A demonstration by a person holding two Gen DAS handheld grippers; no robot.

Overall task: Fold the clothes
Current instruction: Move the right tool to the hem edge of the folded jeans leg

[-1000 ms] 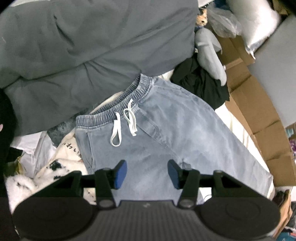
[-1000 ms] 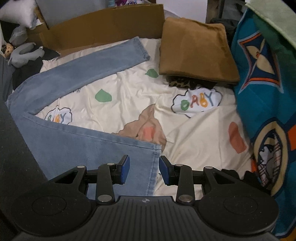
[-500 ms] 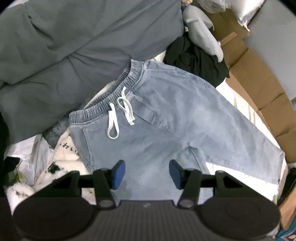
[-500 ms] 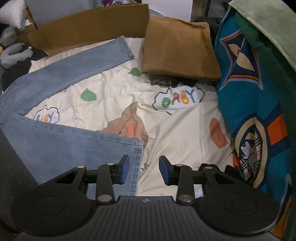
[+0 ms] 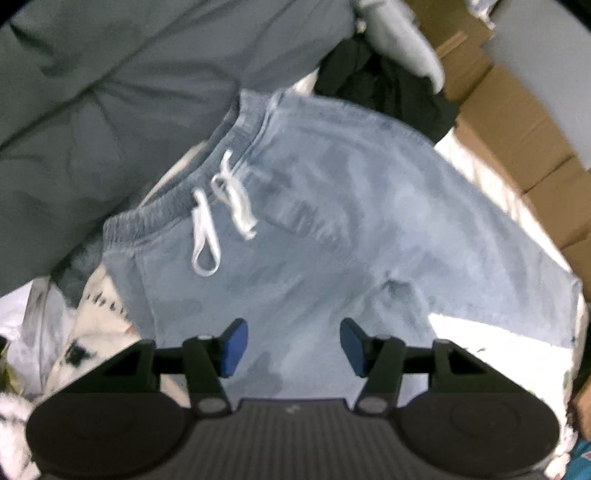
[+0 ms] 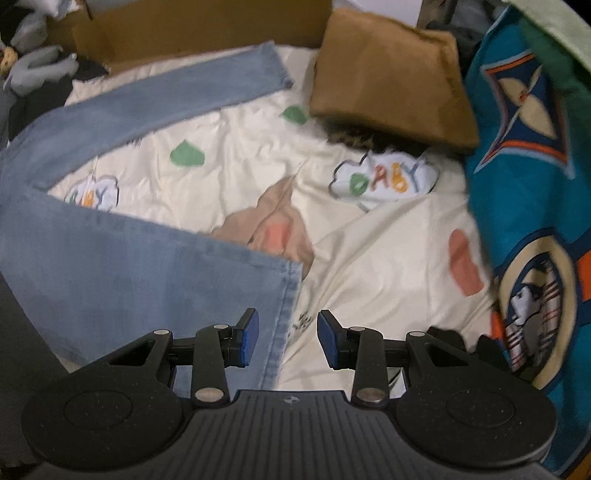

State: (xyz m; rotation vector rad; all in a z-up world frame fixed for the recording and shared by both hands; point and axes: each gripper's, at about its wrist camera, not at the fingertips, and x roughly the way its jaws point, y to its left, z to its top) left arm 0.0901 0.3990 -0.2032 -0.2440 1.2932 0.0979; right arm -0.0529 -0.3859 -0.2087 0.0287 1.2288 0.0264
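Jeans, light-blue denim with elastic waistband (image 5: pixel 332 229) and white drawstring (image 5: pixel 207 240), lie flat on cream printed bedsheet (image 6: pixel 388 240), legs spread. Left gripper (image 5: pixel 293 347) above crotch area, fingers apart, just widened, empty. Right gripper (image 6: pixel 287 339) over near leg hem (image 6: pixel 284 317), fingers apart, empty. Brown folded cloth (image 6: pixel 388 74) far right.

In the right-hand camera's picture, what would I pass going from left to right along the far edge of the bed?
Grey stuffed toy → cardboard → end of the far jeans leg → folded brown cloth → teal patterned blanket.
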